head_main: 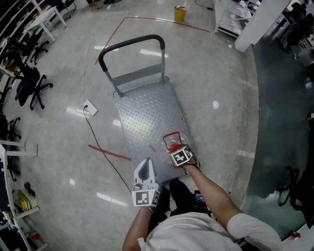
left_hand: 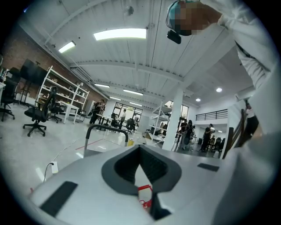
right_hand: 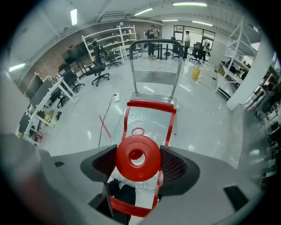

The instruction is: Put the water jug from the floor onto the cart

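The water jug point(head_main: 171, 142) is clear, with a red cap point(right_hand: 138, 157) and a red carrying frame point(right_hand: 151, 105). My right gripper point(head_main: 179, 156) is shut on its neck just under the cap, and the jug hangs over the near end of the cart's metal deck point(head_main: 147, 115). Whether its base touches the deck cannot be told. The cart's black handle point(head_main: 130, 46) stands at the far end and also shows as the handle point(right_hand: 156, 41) in the right gripper view. My left gripper point(head_main: 145, 172) is shut and holds nothing, just left of the jug, at the cart's near corner.
A white power strip point(head_main: 90, 108) with a black cable lies on the floor left of the cart, near a red tape strip point(head_main: 109, 152). Office chairs point(head_main: 29, 83) stand at far left. A yellow bin point(head_main: 180, 13) and a white pillar point(head_main: 255, 24) are beyond the cart.
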Demonstrator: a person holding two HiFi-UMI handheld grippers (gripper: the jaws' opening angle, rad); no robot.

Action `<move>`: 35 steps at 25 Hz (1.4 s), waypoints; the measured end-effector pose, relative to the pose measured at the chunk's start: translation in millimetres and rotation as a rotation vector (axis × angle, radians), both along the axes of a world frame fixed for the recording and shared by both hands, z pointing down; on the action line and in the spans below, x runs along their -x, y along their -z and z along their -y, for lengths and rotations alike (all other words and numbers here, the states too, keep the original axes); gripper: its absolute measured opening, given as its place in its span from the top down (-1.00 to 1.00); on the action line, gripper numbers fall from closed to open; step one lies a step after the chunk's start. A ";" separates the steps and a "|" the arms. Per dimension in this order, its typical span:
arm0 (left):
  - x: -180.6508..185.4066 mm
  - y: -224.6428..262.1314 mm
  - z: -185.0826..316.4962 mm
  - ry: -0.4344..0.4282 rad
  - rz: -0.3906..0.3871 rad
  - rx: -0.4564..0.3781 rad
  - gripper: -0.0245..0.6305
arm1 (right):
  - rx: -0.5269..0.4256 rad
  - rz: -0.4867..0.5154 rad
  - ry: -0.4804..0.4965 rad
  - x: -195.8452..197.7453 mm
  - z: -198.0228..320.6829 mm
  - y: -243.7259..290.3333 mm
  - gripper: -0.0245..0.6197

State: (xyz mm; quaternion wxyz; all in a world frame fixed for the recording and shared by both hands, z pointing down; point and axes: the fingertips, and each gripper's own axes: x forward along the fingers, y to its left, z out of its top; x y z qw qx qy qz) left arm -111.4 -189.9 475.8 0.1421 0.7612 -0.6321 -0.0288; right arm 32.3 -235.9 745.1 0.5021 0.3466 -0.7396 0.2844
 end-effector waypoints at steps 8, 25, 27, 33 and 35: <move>1.5 -5.7 9.5 0.016 -0.001 0.037 0.92 | 0.029 0.005 0.000 13.2 39.3 -39.7 -0.02; 11.0 12.8 -20.0 0.041 -0.026 -0.001 0.92 | -0.193 0.111 0.048 32.6 34.7 52.3 -0.01; 12.2 23.0 -28.4 0.027 -0.030 -0.024 0.92 | -0.301 0.192 0.018 26.9 24.5 99.9 0.11; -0.4 57.9 -54.6 -0.023 -0.025 -0.084 0.92 | -0.770 0.403 -0.096 -17.2 -37.4 267.8 0.89; -6.4 68.2 -64.6 -0.037 -0.026 -0.102 0.92 | -0.855 0.512 -0.127 -27.0 -69.7 303.4 0.89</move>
